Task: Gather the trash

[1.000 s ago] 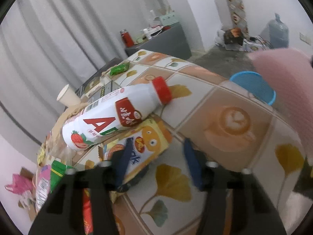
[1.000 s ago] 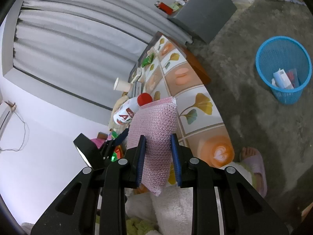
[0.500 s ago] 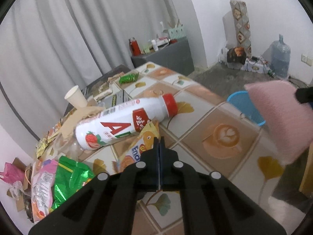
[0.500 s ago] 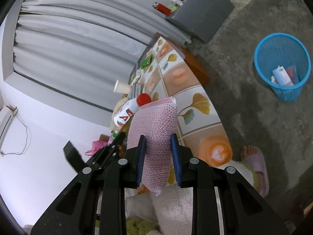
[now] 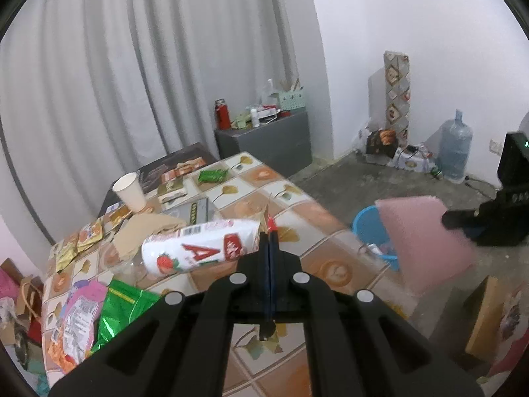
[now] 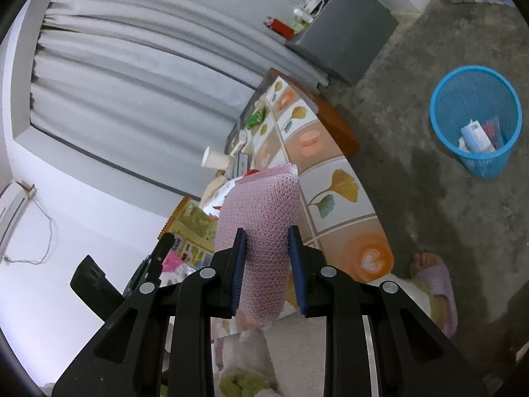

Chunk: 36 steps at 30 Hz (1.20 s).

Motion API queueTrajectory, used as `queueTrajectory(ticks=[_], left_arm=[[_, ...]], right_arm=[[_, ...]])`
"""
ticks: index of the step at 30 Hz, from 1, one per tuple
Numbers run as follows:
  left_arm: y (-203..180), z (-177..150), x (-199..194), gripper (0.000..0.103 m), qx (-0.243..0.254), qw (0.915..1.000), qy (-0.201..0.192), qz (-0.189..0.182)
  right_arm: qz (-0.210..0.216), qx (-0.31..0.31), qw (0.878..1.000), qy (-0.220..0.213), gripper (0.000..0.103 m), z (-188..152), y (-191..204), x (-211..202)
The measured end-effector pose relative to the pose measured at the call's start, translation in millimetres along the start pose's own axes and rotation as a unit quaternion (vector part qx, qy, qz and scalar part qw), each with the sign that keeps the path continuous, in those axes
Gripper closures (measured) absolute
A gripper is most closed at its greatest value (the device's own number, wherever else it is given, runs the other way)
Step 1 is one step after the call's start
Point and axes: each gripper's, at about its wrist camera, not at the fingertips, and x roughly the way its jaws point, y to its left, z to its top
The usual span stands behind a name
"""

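My right gripper (image 6: 267, 231) is shut on a pink bubble-wrap sheet (image 6: 261, 211) and holds it in the air over the table edge; the sheet also shows in the left wrist view (image 5: 426, 241). My left gripper (image 5: 268, 228) is shut on a thin yellow snack carton, seen edge-on between its pads and from outside in the right wrist view (image 6: 195, 228). A white AD drink bottle (image 5: 201, 248) lies on its side on the tiled table (image 5: 330, 258) just beyond the left fingertips. A blue mesh bin (image 6: 476, 119) with some trash stands on the floor to the right.
The table's left part holds a paper cup (image 5: 129, 192), green (image 5: 122, 307) and pink (image 5: 82, 311) snack bags and several wrappers. A grey cabinet (image 5: 264, 139) stands behind. A water jug (image 5: 456, 145) and boxes sit by the far wall. A slippered foot (image 6: 433, 268) is near the table.
My left gripper closed on the yellow carton and lifted it up off the table, pulling back. My right gripper kept hold of the pink sheet and barely moved.
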Motion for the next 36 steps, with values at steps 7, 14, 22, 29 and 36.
queueTrajectory(ticks=[7,14,22,29,36], left_arm=[[-27,26,0,0.103,0.008,0.9993,-0.018,-0.03],[-69,48,9,0.103,0.041,0.9965,-0.031,-0.066],[-108,65,26,0.103,0.055,0.992,-0.028,-0.11],[-138,75,41,0.103,0.068,0.9873,-0.018,-0.142],[-168,88,68,0.103,0.076,0.9791,0.007,-0.189]], right_arm=[[0.01,0.013,1.0,-0.016,0.079,5,-12,-17],[0.014,0.028,0.999,-0.036,0.079,10,-27,-38],[0.014,0.046,0.997,-0.068,0.079,17,-44,-62],[0.006,0.063,0.994,-0.093,0.079,19,-56,-80],[-0.008,0.084,0.99,-0.113,0.079,20,-71,-93]])
